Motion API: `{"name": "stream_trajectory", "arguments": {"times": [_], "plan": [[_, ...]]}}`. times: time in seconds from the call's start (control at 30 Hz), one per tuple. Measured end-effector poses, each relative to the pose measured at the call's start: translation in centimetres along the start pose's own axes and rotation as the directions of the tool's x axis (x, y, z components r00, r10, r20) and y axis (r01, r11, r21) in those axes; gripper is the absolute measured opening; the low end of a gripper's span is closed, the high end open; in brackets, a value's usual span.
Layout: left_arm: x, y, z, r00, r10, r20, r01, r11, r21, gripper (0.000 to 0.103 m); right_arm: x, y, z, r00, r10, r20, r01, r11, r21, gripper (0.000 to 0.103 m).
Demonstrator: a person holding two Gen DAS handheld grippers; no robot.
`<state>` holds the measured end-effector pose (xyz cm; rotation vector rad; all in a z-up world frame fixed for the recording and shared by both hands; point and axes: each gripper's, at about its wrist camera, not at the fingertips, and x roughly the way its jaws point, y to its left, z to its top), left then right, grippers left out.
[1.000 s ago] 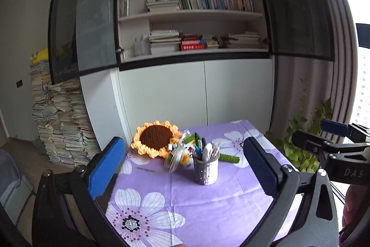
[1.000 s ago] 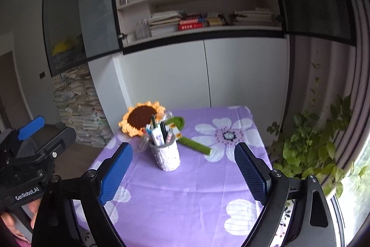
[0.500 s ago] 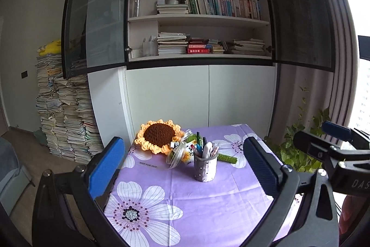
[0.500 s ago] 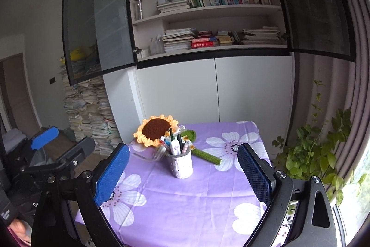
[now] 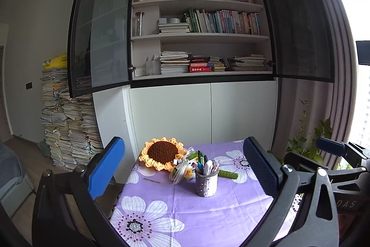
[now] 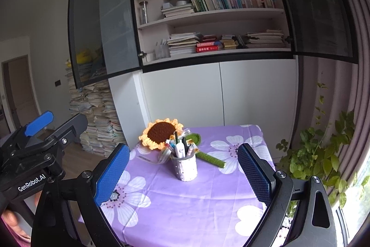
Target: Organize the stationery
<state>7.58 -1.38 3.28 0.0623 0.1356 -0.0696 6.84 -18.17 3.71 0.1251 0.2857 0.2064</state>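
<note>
A grey dotted pen cup point(image 5: 206, 184) point(image 6: 184, 167) full of pens and markers stands upright on the purple flowered tablecloth point(image 5: 208, 212) point(image 6: 196, 198). Behind it lies a crocheted sunflower point(image 5: 162, 153) point(image 6: 161, 133) with a green stem point(image 6: 210, 159). My left gripper point(image 5: 183, 169) is open and held well back from the table, nothing between its fingers. My right gripper point(image 6: 183, 174) is open too, empty, and also far from the cup. Each gripper shows at the edge of the other's view.
A white cabinet point(image 5: 203, 112) with open glass doors and shelves of books point(image 5: 208, 22) rises behind the table. Tall stacks of paper point(image 5: 69, 126) stand at the left. A leafy plant point(image 6: 323, 149) and curtain are at the right.
Both grippers have drawn back and tilted upward; the table and pen cup look smaller and lower, and more of the bookshelf shows. Both stay open.
</note>
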Motion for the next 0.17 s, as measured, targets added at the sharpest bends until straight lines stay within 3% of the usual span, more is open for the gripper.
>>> {"name": "stream_trajectory", "arguments": {"times": [0.17], "plan": [[0.22, -0.14, -0.19, 1.000, -0.005, -0.015, 0.006, 1.000, 0.004, 0.102, -0.01, -0.36, -0.07, 1.000, 0.002, 0.002, -0.002, 1.000, 0.013, 0.095]]}}
